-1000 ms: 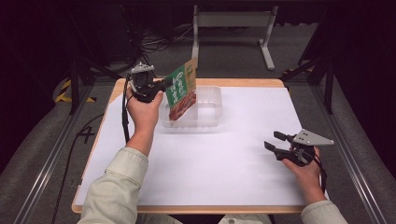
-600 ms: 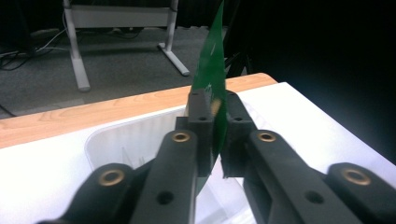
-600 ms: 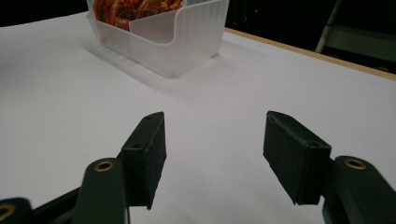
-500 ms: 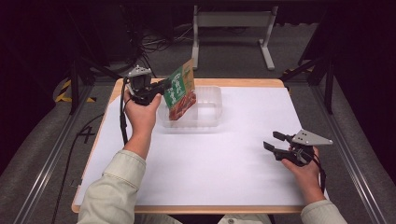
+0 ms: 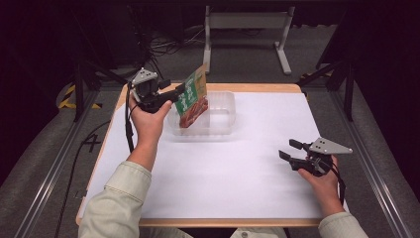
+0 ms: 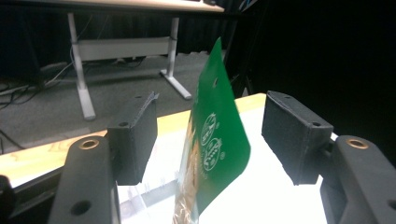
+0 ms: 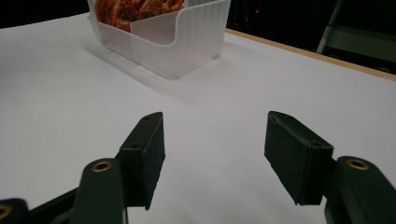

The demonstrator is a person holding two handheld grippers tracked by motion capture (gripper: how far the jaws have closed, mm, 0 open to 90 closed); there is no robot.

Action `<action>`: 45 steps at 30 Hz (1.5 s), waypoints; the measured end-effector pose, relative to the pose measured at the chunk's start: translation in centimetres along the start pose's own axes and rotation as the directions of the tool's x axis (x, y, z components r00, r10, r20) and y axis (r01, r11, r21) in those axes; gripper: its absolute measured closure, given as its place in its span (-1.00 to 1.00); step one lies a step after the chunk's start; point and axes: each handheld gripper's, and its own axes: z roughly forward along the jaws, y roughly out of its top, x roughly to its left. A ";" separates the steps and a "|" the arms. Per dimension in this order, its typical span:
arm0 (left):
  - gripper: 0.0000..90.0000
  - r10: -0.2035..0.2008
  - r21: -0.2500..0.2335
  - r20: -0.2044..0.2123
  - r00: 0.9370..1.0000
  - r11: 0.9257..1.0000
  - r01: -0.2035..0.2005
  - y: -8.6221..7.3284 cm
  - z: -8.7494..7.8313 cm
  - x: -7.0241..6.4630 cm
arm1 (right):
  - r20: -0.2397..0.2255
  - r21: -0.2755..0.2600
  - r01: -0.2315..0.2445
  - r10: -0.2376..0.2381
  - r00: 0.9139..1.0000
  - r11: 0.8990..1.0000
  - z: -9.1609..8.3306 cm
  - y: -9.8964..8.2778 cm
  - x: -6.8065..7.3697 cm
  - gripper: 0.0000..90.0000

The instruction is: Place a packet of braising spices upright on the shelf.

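Note:
A snack packet (image 5: 193,99) with a green top and a clear window showing reddish contents stands tilted in a clear plastic tray (image 5: 223,116) at the back of the table. My left gripper (image 5: 177,90) is at the packet's left edge. In the left gripper view its jaws stand wide apart on either side of the green packet (image 6: 219,140), touching neither face, so this gripper (image 6: 215,135) is open. My right gripper (image 5: 287,149) rests open and empty near the table's front right. In its own view, that gripper (image 7: 215,154) faces the tray (image 7: 187,37) and the packet's reddish contents (image 7: 135,9).
White paper (image 5: 237,173) covers the wooden table, whose edge (image 5: 257,88) shows at the back. Beyond the table stands a white metal frame (image 5: 247,22) on a dark floor with cables. Metal rails (image 5: 44,188) run along both sides.
The left hand has sunk slightly and the packet has leaned a little more into the tray. The right gripper has not moved.

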 end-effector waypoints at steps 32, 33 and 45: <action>-0.45 0.154 -0.009 0.135 0.979 0.988 -0.154 -4.1 -8.3 -2.1 | -0.035 0.006 -0.005 0.006 0.999 1.000 0.0 0.7 0.1 -0.23; -0.45 0.152 -0.013 0.143 0.978 0.988 -0.152 -4.3 -8.5 -2.2 | -0.034 0.008 -0.005 0.006 0.999 1.000 0.0 0.7 0.1 -0.23; -0.49 0.155 0.027 0.167 0.974 0.986 -0.162 -6.7 -9.8 -1.8 | -0.039 0.018 -0.007 0.008 0.999 1.000 0.0 0.6 0.1 -0.25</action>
